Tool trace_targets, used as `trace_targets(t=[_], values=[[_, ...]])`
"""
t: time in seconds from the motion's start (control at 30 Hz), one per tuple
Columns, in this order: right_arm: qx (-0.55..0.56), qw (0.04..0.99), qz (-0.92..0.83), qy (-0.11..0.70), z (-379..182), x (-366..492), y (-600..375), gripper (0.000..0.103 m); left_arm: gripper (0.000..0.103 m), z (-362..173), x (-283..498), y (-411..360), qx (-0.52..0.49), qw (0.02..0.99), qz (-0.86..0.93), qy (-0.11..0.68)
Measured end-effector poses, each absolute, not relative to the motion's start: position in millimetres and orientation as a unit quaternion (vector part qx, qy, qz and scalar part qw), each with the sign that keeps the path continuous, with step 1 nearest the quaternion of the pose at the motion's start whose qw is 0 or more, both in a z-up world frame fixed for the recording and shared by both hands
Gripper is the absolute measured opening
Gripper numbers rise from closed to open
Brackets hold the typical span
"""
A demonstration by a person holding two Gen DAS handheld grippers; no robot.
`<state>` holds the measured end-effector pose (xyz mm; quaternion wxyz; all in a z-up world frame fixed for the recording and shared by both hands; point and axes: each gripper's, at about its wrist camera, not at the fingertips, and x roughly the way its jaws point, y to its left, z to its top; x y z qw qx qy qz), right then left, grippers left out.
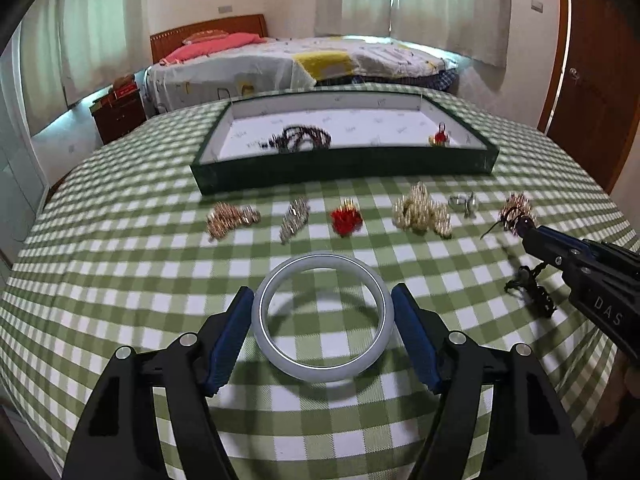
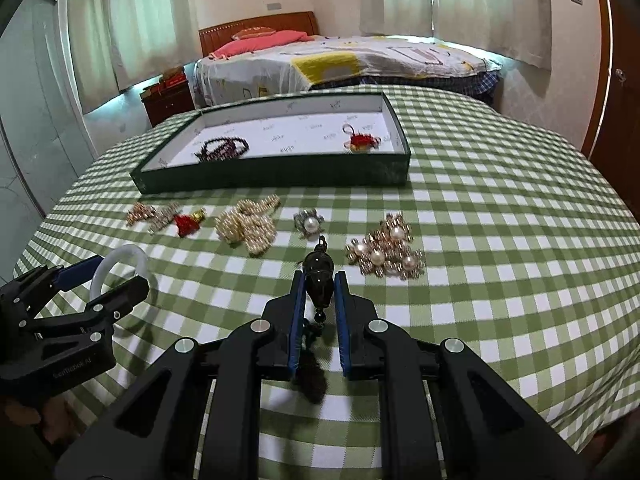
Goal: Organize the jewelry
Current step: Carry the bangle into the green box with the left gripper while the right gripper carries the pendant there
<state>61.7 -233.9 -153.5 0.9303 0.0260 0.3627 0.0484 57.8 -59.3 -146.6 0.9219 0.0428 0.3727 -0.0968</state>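
Note:
My left gripper [image 1: 322,294] is shut on a white bangle [image 1: 280,354], held level above the table; it also shows in the right wrist view [image 2: 120,256]. My right gripper [image 2: 320,276] is shut on a black bead pendant [image 2: 319,280] whose dark tassel hangs below. The right gripper also shows in the left wrist view [image 1: 524,222]. A dark green tray [image 1: 344,166] at the back holds a dark bead bracelet [image 1: 300,139] and a red charm [image 1: 440,136].
Loose jewelry lies in a row on the green checked tablecloth [image 1: 120,272]: gold chain [image 1: 232,218], silver piece [image 1: 295,218], red tassel [image 1: 346,218], pearl heap [image 1: 422,212], pearl ring [image 2: 310,223], pearl cluster [image 2: 386,254]. A bed [image 1: 300,64] stands beyond the table.

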Motion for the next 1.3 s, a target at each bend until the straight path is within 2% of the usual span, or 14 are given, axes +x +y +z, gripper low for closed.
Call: trace_targets(t=[0.37,0.77,1.0,1.3], values=[[0.033,0.946,0.067,0.315,-101,92,-227,0.015,0.068,-97,86,-49,0.023,0.938,-0.101,0.331],[0.015,0.967,0.067,0.244,-46,186,-229,0.015,0.068,-49,176,-58,0.018,0.957,-0.097,0.272],[0.014,0.961,0.060,0.268,-63,255,-242,0.015,0.068,-55,239,-68,0.014,0.953,-0.088,0.289],[0.015,0.933,0.057,0.354,-112,326,-252,0.015,0.068,-103,315,-81,0.025,0.922,-0.075,0.378]])
